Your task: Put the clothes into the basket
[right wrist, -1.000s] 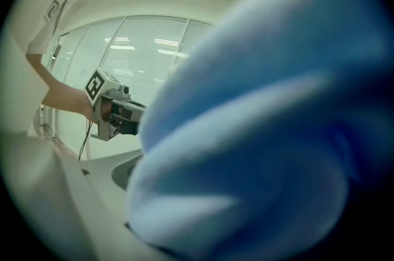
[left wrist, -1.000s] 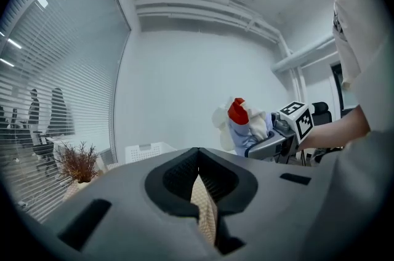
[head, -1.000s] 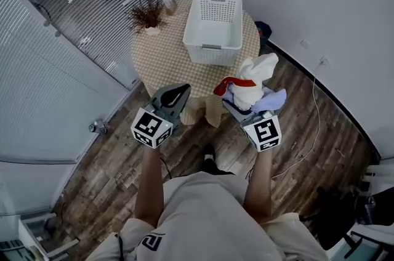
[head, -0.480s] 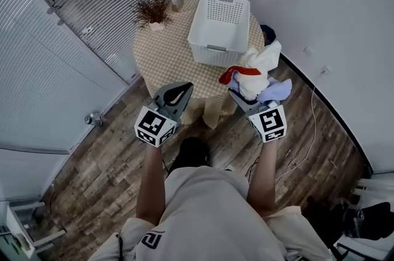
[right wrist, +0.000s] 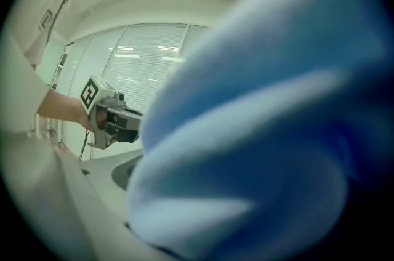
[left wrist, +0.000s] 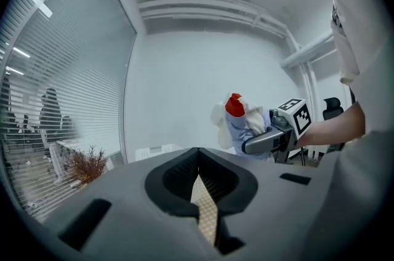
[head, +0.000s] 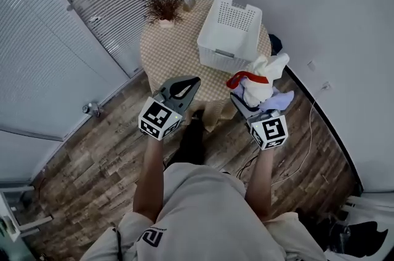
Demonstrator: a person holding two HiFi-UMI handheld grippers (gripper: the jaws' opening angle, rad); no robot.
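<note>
Carrying a load toward the basket, head view. My right claw [head: 249,98], right of centre, is clamped wide on a bundle of clothes [head: 258,78] made of white, red and pale blue pieces bunched together. In the right gripper view the blue cloth fills almost the whole frame, so I judge the hold to sit deep in the jaws. My left claw [head: 182,88], left of centre, has its jaws together with nothing between them. In the left gripper view only a sliver of checked cloth shows through the slit.

The white basket [head: 223,60] stands in the upper middle of the frame on the round table [head: 165,49], open side up, with no clothes visible inside. A dried plant [head: 163,6] stands at the table's upper left, apart from the basket. The bundle hangs just below and right of the basket in the frame and is not yet over its opening.

Judgement on technique:
- I should lift the bundle high enough that the white flap and the blue tail clear the near rim.
- I should centre it over the opening and part the jaws only when every piece lies within the walls.
- A trailing end could drape outside or drag the rim.
- The basket looks light and may slide if nudged, and my free left claw could steady it.
</note>
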